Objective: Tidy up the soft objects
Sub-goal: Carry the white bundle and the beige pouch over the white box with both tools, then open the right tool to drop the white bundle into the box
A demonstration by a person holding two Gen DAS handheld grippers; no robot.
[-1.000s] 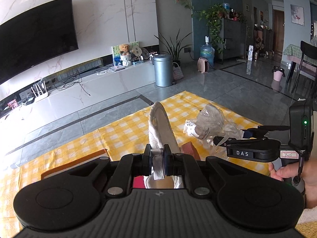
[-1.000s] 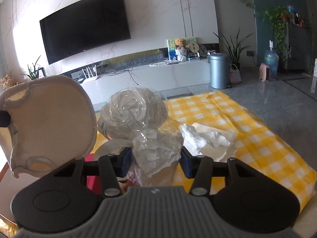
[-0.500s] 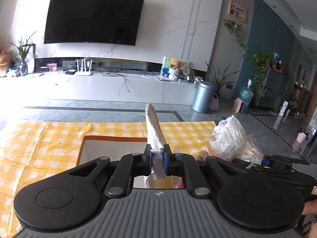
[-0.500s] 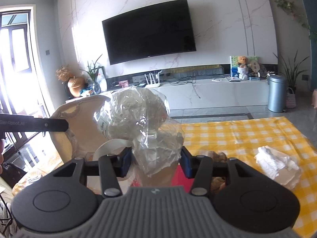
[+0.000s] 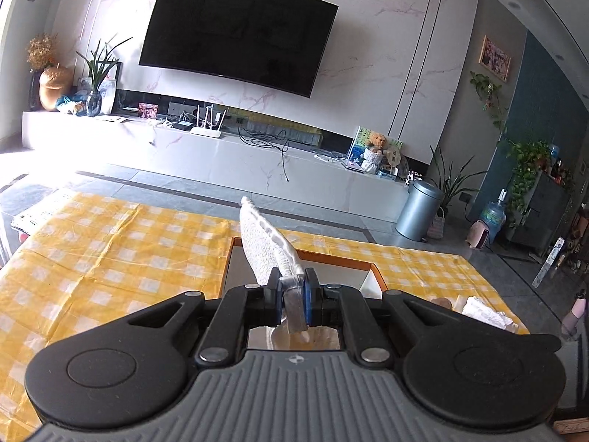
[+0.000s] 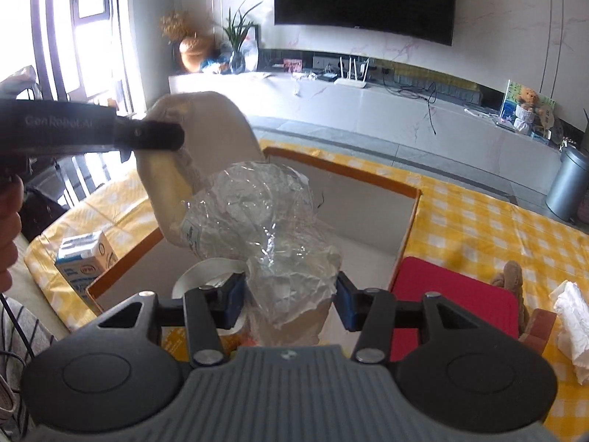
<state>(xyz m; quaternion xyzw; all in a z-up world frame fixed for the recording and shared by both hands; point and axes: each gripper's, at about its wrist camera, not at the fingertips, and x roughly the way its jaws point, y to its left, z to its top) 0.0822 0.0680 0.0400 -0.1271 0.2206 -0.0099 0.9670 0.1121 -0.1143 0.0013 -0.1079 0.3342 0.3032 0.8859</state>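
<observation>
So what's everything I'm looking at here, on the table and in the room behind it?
tablecloth: one, yellow and white check, covers the table
box: one, orange rim, white inside, open on the cloth
cream pad: one, held above the box
plastic bag: one, clear, crinkled, held over the box
milk carton: one, blue and white, beside the box
red mat: one, right of the box
tissue: one, white, far right
television: one, black, on the wall
bin: one, grey, on the floor
left tool: black, shut on the cream pad
right tool: black, shut on the plastic bag
</observation>
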